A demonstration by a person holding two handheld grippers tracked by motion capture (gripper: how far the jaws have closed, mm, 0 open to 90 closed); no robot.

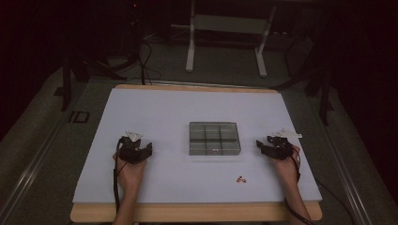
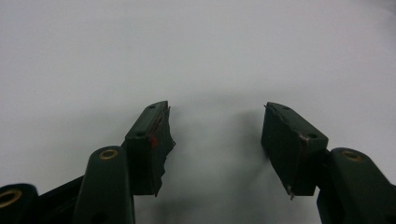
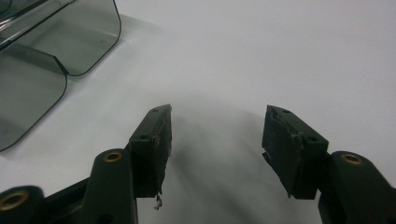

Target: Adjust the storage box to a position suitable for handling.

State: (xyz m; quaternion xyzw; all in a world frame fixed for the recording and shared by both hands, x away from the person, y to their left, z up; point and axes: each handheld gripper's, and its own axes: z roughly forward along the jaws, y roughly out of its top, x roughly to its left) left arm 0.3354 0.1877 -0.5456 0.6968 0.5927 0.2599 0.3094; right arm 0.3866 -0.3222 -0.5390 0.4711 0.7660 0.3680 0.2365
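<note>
1. The left gripper holds its two black jaws wide apart with nothing between them.
2. Its worn pads hang over a plain white table surface.

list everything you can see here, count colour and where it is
compartment tray: 1, clear smoky grey with six compartments, centre of the table; its corner shows at the upper left of the right gripper view
small object: 1, reddish, too small to identify, on the table in front of the tray, slightly to its right
table: 1, white surface with a wooden edge
stand: 1, white frame, on the floor beyond the table
left hand-held gripper: 1, black, open and holding nothing, left of the tray
right hand-held gripper: 1, black, open and holding nothing, right of the tray
person's forearms: 2, coming in from the bottom edge
</note>
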